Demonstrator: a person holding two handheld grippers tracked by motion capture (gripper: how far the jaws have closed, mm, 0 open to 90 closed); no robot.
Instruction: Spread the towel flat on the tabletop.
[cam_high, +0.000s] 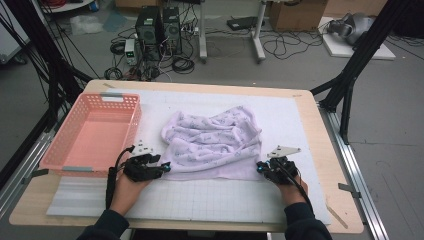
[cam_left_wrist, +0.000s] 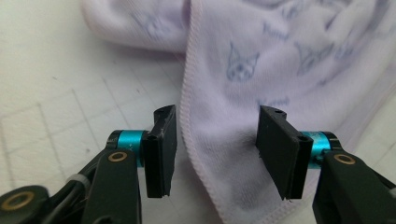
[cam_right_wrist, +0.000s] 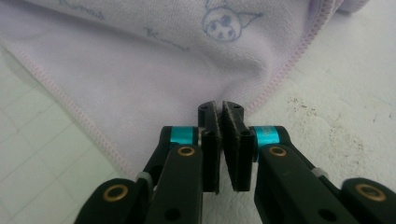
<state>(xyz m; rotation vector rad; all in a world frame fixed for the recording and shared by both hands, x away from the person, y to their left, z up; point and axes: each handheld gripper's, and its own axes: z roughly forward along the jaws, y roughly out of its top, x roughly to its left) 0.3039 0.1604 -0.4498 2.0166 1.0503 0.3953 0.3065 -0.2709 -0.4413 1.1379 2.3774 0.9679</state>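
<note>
A pale lilac towel (cam_high: 210, 142) printed with small cartoon faces lies crumpled on the white gridded mat (cam_high: 200, 200). My left gripper (cam_high: 166, 168) sits at the towel's near left corner. In the left gripper view its jaws (cam_left_wrist: 217, 135) stand open and straddle the hemmed edge of the towel (cam_left_wrist: 243, 70), with the pads clear of the cloth. My right gripper (cam_high: 260, 168) is at the near right corner. In the right gripper view it (cam_right_wrist: 220, 109) is shut, and the towel (cam_right_wrist: 163, 56) puckers into the jaws at that corner.
An empty pink plastic basket (cam_high: 60, 145) stands on the left side of the table, just beyond my left hand. The wooden table edge (cam_high: 320, 150) runs along the right. Computers, cables and black frame legs sit on the floor behind the table.
</note>
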